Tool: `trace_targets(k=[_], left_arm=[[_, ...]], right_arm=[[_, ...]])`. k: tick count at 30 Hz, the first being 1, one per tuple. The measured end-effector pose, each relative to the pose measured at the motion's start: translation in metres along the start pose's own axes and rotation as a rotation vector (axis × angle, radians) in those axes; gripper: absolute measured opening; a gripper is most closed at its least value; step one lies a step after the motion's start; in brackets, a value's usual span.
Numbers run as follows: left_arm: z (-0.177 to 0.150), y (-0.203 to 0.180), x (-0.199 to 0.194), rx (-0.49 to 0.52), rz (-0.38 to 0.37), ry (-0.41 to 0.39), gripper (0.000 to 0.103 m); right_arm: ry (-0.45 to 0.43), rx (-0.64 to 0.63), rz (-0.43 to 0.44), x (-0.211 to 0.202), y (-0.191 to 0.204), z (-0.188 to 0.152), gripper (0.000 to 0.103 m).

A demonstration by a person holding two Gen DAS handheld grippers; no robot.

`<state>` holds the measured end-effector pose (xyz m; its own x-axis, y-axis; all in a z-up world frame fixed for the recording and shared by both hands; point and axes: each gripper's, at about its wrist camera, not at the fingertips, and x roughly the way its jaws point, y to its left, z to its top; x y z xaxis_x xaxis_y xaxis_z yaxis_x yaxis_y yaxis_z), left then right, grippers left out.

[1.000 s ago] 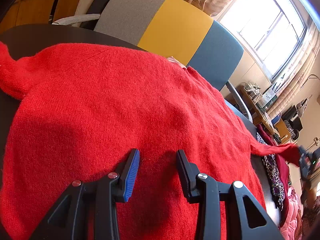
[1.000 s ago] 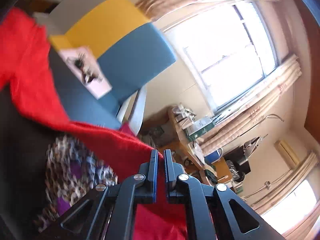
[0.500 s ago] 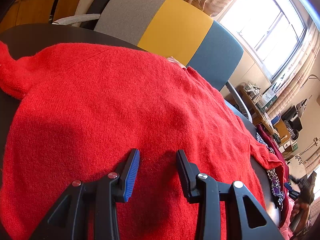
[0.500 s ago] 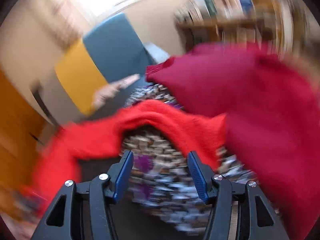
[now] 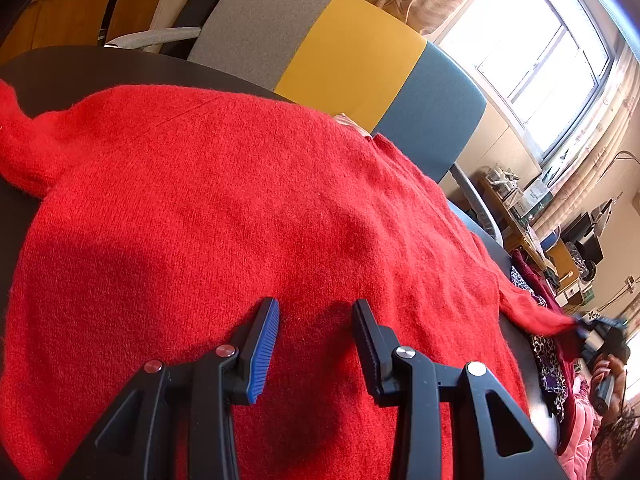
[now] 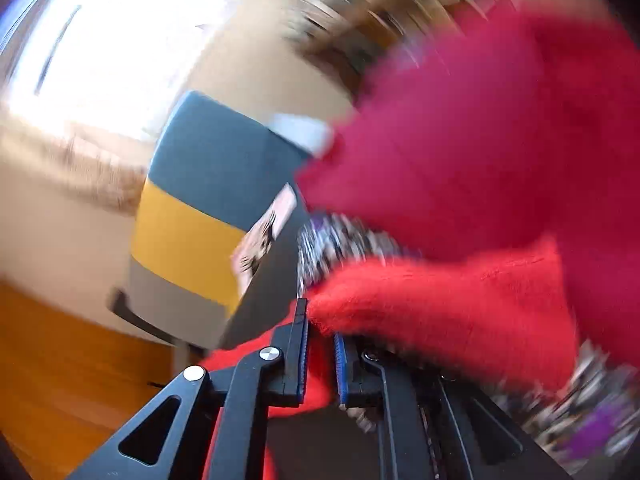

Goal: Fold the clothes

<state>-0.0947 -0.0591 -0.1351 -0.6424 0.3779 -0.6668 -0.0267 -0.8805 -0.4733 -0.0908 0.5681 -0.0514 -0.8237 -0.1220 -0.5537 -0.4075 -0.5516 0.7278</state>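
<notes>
Red knitted sweater [image 5: 248,216] lies spread flat across the dark table [image 5: 60,76], filling the left wrist view from nine o'clock to four. Left gripper [image 5: 314,316] sits low over the body of the knit at six o'clock, jaws spread, nothing between them. Over at three o'clock, the sleeve [image 6: 432,300] trails across a leopard-print garment [image 6: 340,240], and the right gripper [image 6: 320,340] is closing its jaws on that sleeve's end, red wool bunched between the blue pads. View there is badly blurred
</notes>
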Motion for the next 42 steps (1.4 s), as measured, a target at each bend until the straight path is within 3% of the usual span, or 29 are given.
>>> trace_targets(k=[3, 6, 11, 13, 16, 17, 19, 20, 21, 25, 27, 28, 30, 31, 33, 35, 37, 39, 41, 42], left_arm=[[0.000, -0.001, 0.000, 0.008, 0.000, 0.004, 0.039], [-0.001, -0.005, 0.000, 0.027, 0.007, 0.009, 0.043], [-0.002, -0.008, -0.002, 0.038, 0.015, 0.012, 0.044], [-0.002, -0.006, -0.002, 0.031, 0.006, 0.012, 0.044], [-0.001, -0.006, -0.003, 0.031, 0.006, 0.011, 0.044], [-0.001, -0.005, -0.002, 0.033, 0.007, 0.011, 0.044], [-0.001, -0.006, -0.005, 0.031, 0.006, 0.011, 0.044], [-0.001, -0.007, -0.005, 0.031, 0.005, 0.011, 0.044], [-0.001, -0.007, -0.004, 0.031, 0.004, 0.011, 0.044], [-0.001, -0.007, -0.003, 0.032, 0.003, 0.011, 0.045], [-0.001, -0.007, -0.003, 0.035, 0.006, 0.012, 0.045], [-0.001, -0.007, -0.002, 0.037, 0.008, 0.012, 0.045], [-0.001, -0.006, -0.002, 0.034, 0.005, 0.011, 0.045], [-0.001, -0.005, -0.003, 0.033, 0.002, 0.010, 0.045], [-0.001, -0.006, -0.003, 0.033, 0.004, 0.010, 0.045], [-0.002, -0.009, -0.002, 0.047, 0.026, 0.012, 0.045], [-0.003, -0.015, -0.001, 0.068, 0.054, 0.014, 0.049], [-0.005, -0.022, 0.000, 0.096, 0.082, 0.017, 0.054], [-0.006, -0.028, 0.001, 0.115, 0.101, 0.021, 0.057], [-0.006, -0.028, 0.001, 0.117, 0.102, 0.022, 0.058]], right_arm=[[-0.096, -0.198, -0.097, -0.019, 0.030, 0.024, 0.011], [-0.080, -0.315, -0.208, -0.010, 0.027, 0.039, 0.011], [0.038, -0.296, -0.382, 0.007, -0.043, 0.039, 0.014], [0.012, -0.249, -0.353, -0.004, -0.065, 0.035, 0.015], [-0.010, -0.198, -0.280, -0.017, -0.068, 0.038, 0.038], [-0.008, -0.173, -0.254, -0.020, -0.067, 0.041, 0.052], [-0.009, -0.126, -0.222, -0.022, -0.062, 0.049, 0.045], [-0.030, -0.138, -0.231, -0.027, -0.057, 0.054, 0.017], [-0.071, -0.208, -0.250, -0.031, -0.045, 0.053, 0.011], [-0.242, -0.513, -0.324, -0.049, 0.009, 0.046, 0.011], [-0.232, -0.601, -0.425, -0.038, 0.014, 0.038, 0.011], [-0.203, -0.624, -0.490, -0.029, 0.012, 0.036, 0.013], [-0.087, -0.580, -0.655, -0.006, -0.007, 0.037, 0.028], [-0.093, -0.514, -0.667, -0.010, -0.016, 0.036, 0.031], [-0.119, -0.374, -0.673, -0.019, -0.033, 0.035, 0.050], [-0.259, -0.324, -0.703, -0.046, -0.025, 0.023, 0.054], [-0.416, -0.348, -0.645, -0.072, 0.005, -0.002, 0.060], [-0.433, -0.436, -0.488, -0.073, 0.039, -0.028, 0.064], [-0.349, -0.579, -0.318, -0.052, 0.084, -0.061, 0.064], [-0.266, -0.670, -0.219, -0.030, 0.112, -0.085, 0.064]])
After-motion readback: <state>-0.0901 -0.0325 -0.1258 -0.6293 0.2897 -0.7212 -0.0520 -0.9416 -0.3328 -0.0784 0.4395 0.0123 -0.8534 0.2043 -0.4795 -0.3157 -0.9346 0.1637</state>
